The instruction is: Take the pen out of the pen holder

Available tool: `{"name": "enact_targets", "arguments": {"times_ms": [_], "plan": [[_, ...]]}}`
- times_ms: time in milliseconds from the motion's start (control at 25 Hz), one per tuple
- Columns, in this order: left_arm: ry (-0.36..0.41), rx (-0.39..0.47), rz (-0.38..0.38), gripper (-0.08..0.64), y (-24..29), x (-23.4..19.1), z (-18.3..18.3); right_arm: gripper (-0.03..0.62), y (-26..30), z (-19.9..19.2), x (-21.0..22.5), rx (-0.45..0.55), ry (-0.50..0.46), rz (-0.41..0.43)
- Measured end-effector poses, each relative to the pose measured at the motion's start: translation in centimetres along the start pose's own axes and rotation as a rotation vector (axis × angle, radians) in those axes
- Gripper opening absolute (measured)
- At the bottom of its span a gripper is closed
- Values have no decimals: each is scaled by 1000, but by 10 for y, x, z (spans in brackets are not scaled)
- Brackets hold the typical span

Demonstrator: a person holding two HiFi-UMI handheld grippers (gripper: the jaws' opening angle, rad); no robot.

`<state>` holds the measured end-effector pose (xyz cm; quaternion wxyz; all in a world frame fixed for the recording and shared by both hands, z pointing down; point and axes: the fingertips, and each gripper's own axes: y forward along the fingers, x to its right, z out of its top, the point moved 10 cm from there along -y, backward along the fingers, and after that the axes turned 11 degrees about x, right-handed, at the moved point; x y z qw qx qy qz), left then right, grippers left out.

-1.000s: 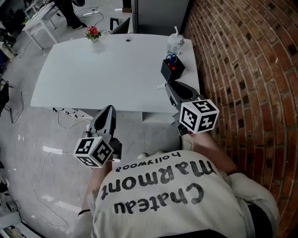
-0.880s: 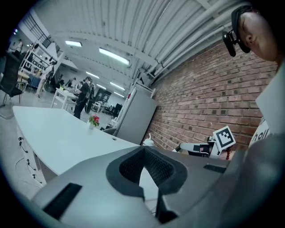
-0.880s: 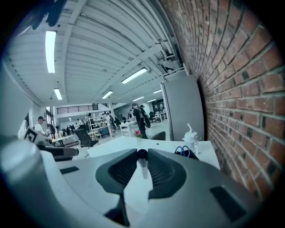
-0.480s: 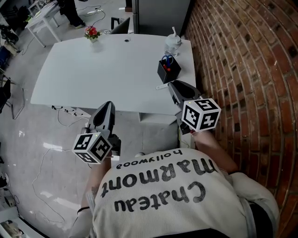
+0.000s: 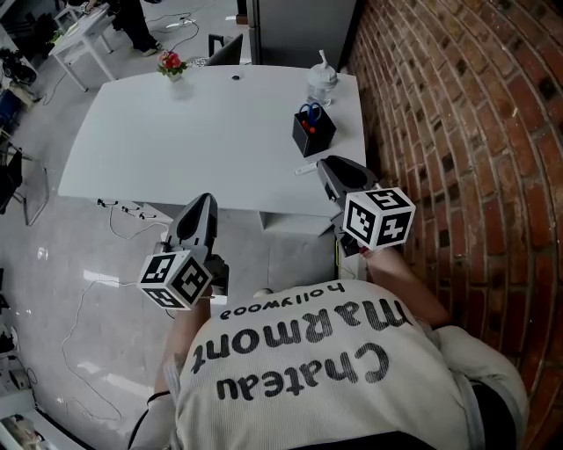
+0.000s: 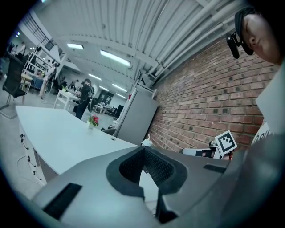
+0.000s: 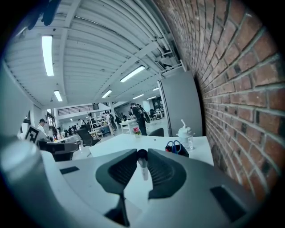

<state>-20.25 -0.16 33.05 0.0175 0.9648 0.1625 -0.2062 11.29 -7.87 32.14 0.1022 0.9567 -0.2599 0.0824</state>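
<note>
The black pen holder (image 5: 312,132) stands near the table's right edge with blue-handled scissors and red items in it; it also shows in the right gripper view (image 7: 177,149). My right gripper (image 5: 325,167) is over the table's near edge, just short of the holder. It is shut on a white pen (image 7: 142,165) with a dark cap, which sticks out sideways to the left of the jaws (image 5: 305,168). My left gripper (image 5: 205,205) hovers off the table's near edge over the floor. Its jaws (image 6: 143,149) meet at the tips with nothing between them.
The white table (image 5: 176,132) carries a clear bottle with a straw (image 5: 321,83) behind the holder and a small flower pot (image 5: 171,63) at the far left. A brick wall (image 5: 457,132) runs close along the right. A grey cabinet (image 5: 299,26) stands beyond the table.
Both grippers have shifted slightly sideways relative to the table; the holder now lies a bit further left of the right gripper. The pen stays held.
</note>
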Motion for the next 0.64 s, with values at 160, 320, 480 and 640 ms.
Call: {"name": "enact_targets", "arguments": {"times_ms": [160,320,480,640], "plan": [[2,-3,7,2,-2,1,0,77,-1,-2,-1,-4,1,4],[5,-9,13,2,-5,0,1,77,0,-2,-3,-9,-3,10],[10,-10,14,2,-7,-2,2,77,0,-3,-5,-11,-5,13],[19,-13,13,2,-10,-3,2,77,0,-3,-8,-9,-7,15]]}}
